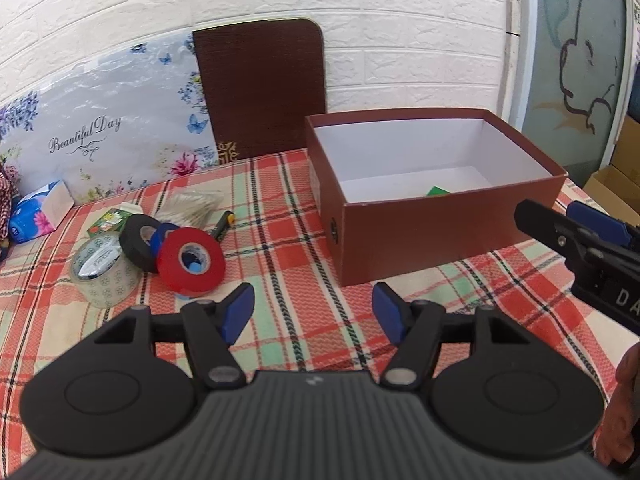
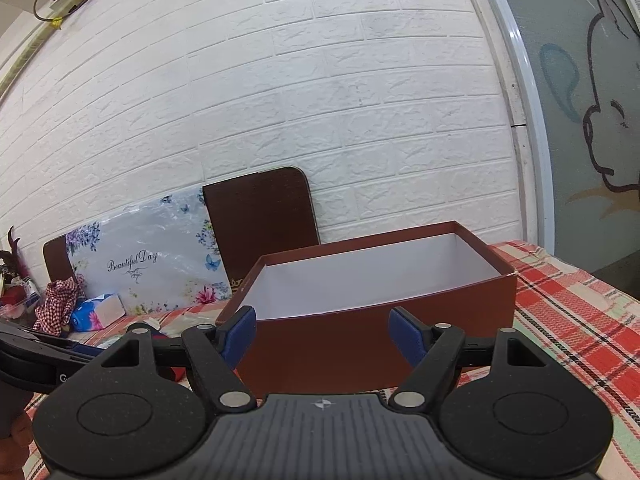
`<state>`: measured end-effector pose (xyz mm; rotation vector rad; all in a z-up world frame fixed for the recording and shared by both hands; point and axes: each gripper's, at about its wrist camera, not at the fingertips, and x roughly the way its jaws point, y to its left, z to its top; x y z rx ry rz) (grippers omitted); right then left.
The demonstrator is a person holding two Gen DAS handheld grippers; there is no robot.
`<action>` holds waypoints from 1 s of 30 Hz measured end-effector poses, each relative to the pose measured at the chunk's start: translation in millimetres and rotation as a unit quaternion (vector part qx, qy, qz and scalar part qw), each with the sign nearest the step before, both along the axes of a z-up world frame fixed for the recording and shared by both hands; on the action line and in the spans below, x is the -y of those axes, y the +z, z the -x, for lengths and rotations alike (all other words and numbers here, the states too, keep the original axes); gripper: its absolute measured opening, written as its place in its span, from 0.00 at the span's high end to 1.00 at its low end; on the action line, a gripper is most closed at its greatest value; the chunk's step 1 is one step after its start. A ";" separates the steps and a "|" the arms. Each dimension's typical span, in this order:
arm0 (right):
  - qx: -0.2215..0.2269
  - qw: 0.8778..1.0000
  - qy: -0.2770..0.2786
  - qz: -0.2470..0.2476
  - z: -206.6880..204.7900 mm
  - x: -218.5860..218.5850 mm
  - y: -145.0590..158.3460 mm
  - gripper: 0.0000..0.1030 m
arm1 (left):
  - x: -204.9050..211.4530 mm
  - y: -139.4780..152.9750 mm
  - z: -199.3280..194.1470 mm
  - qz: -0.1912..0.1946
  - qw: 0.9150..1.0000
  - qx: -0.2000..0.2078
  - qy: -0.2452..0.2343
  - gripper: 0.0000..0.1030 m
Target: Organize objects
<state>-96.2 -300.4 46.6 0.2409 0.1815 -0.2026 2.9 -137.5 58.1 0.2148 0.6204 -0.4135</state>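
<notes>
Both claws, left claw (image 1: 312,316) and right claw (image 2: 322,336), hang open and empty, since the tape rolls (image 1: 190,260) at ten o'clock await sorting into the open box (image 1: 400,236) at one o'clock.

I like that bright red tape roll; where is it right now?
In the left wrist view the red tape leans among other rolls on the plaid cloth, left of the brown box.

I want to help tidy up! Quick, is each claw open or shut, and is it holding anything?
Left claw: open, holding nothing.
Right claw: open, holding nothing.
</notes>
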 end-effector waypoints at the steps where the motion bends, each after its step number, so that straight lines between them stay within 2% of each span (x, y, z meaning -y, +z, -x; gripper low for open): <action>1: 0.000 1.000 -0.003 0.000 1.0 1.1 -0.4 0.27 | 2.3 -0.6 0.5 -0.001 1.000 0.000 -0.004 0.34; 8: -0.006 1.000 -0.015 -0.006 3.3 4.8 -3.9 0.27 | 12.8 -5.2 3.1 -0.009 1.000 -0.003 -0.023 0.29; 30: -0.011 1.000 -0.014 -0.002 0.4 -2.3 -4.4 0.27 | 16.6 -12.3 2.0 -0.011 0.999 -0.015 -0.037 0.23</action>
